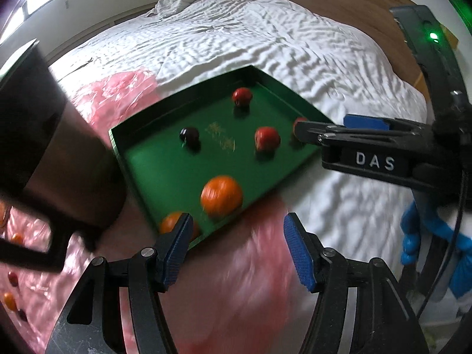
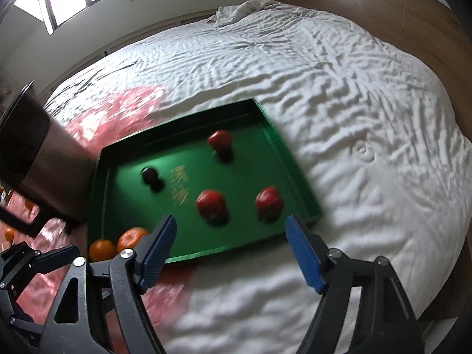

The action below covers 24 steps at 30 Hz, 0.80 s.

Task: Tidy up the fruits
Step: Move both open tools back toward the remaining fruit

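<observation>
A green tray (image 1: 153, 174) (image 2: 244, 236) lies on the white bed. It holds two oranges (image 1: 221, 196) (image 2: 131, 237), three red fruits (image 1: 267, 138) (image 2: 211, 203) and one dark fruit (image 1: 189, 135) (image 2: 149, 174). My left gripper (image 1: 236, 250) is open and empty, just in front of the tray's near corner. My right gripper (image 2: 230, 253) is open and empty over the tray's near edge; in the left wrist view it (image 1: 306, 131) reaches in from the right.
A pink plastic bag (image 1: 118, 94) (image 2: 124, 112) lies under and left of the tray, with small loose fruits (image 1: 10, 299) on it. A dark cylindrical container (image 1: 44, 135) (image 2: 35, 153) stands at the left. A wooden headboard (image 2: 383, 6) is behind the bed.
</observation>
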### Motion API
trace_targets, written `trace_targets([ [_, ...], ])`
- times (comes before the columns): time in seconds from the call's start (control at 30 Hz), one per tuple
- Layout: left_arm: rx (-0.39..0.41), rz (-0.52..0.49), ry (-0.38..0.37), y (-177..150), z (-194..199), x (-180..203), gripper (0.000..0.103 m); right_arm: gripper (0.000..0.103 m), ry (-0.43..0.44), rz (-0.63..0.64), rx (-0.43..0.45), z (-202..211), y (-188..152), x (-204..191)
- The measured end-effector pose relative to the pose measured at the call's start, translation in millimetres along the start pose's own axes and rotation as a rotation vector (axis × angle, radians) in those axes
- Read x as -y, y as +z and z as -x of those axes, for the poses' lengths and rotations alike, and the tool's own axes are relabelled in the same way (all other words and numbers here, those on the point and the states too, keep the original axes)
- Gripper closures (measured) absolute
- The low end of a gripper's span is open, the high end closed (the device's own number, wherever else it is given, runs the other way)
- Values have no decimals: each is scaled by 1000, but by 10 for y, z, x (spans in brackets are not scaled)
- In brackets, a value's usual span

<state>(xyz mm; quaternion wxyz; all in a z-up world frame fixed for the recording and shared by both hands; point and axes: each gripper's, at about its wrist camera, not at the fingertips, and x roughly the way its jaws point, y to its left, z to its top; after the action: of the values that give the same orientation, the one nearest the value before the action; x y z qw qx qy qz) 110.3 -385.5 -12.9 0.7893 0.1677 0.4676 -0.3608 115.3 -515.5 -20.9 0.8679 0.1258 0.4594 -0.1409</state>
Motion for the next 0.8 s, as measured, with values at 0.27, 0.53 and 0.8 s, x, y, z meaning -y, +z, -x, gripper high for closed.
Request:
trace_targets([
  [0.27,-11,4,28,-519,378,-219,45,0,0,15,-22,176,-345,-362],
  [0.53,-10,85,99,-899,744,-728,45,0,83,150,-54,360,-610,-985],
  [0.8,-3,234,233,-1385,1037,-1484,45,0,228,304,-126,350,-849,-1822],
])
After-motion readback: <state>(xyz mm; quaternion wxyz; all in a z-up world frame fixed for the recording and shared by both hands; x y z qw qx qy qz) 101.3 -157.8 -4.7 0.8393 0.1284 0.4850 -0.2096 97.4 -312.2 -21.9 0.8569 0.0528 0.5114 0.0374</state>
